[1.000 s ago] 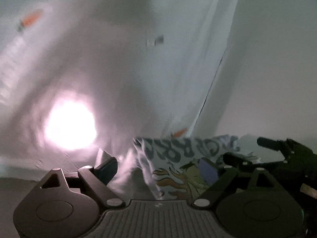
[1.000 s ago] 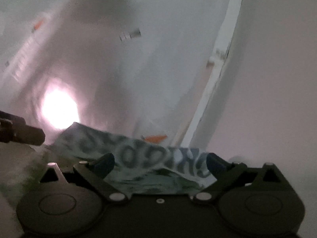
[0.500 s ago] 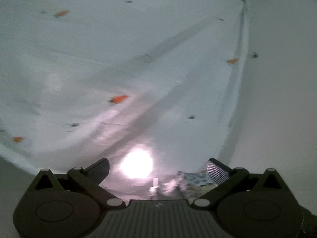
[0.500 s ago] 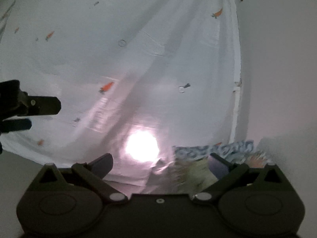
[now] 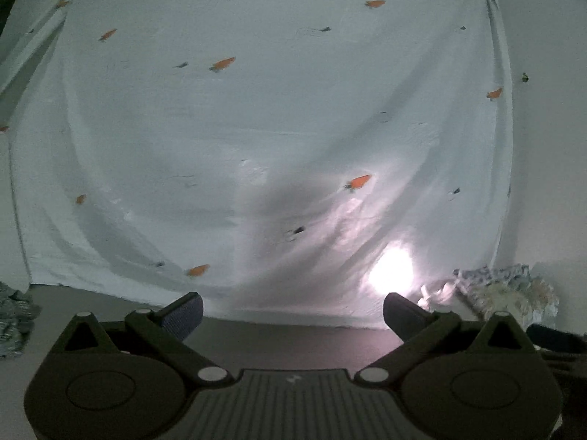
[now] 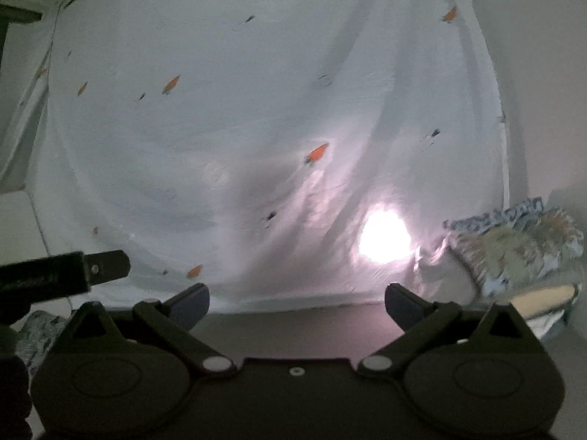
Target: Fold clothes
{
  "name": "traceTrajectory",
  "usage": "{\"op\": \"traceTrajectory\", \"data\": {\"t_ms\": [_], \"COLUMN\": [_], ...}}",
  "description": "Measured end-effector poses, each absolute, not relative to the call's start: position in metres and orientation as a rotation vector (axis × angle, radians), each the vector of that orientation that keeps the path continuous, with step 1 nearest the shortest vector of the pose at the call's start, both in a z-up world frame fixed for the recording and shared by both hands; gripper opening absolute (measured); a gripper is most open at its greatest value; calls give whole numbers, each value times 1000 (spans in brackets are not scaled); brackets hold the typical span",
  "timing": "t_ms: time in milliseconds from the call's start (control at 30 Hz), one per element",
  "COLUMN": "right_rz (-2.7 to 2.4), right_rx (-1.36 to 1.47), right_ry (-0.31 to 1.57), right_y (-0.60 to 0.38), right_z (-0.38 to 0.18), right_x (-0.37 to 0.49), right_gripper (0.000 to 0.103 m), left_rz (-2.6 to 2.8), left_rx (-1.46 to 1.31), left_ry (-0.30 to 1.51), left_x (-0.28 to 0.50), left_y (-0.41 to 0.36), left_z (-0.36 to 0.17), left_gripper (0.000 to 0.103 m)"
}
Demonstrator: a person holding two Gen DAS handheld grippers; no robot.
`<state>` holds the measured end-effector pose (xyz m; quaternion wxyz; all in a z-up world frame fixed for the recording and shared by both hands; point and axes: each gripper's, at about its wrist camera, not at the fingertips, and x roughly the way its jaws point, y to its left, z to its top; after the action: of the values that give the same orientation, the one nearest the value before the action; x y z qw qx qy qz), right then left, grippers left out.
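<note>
A folded garment with a blue-and-white letter print [image 6: 513, 242] lies at the right edge in the right wrist view. In the left wrist view the same printed garment [image 5: 506, 289] sits small at the right, beyond the right finger. My left gripper [image 5: 292, 306] is open, with only bare surface between its fingers. My right gripper [image 6: 297, 295] is also open and holds nothing. A crumpled grey garment [image 5: 13, 311] lies at the far left, and the right wrist view shows this grey garment [image 6: 40, 326] at its lower left.
A white sheet with small orange carrots [image 5: 256, 128] fills the background, its lower edge meeting a grey surface [image 5: 293, 333]. A bright glare spot [image 6: 383, 236] sits on the sheet near the printed garment. A dark bar of the left hand's tool [image 6: 73, 275] juts in from the left.
The printed garment was right between both pairs of fingers; it now lies off to the right, outside both. Both views swung away and pulled back, and much more of the sheet shows.
</note>
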<state>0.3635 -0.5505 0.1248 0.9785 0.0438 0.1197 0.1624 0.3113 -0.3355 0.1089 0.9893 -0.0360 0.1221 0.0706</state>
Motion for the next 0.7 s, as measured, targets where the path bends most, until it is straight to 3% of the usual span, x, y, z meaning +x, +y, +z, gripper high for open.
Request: {"op": "traceTrajectory", "data": {"t_ms": [367, 700], "right_rz": [265, 204], "right_rx": [39, -55], "right_ry": [341, 510], "right_y": [-400, -342], "right_z": [103, 91], "right_x": [236, 162], "right_gripper": [103, 103], "left_rz": [135, 91], "left_rx": [-22, -35], "left_ry": [433, 558], "left_x": [200, 135], "left_y": [-196, -149], "left_z": [104, 94], "left_gripper": [103, 103]}}
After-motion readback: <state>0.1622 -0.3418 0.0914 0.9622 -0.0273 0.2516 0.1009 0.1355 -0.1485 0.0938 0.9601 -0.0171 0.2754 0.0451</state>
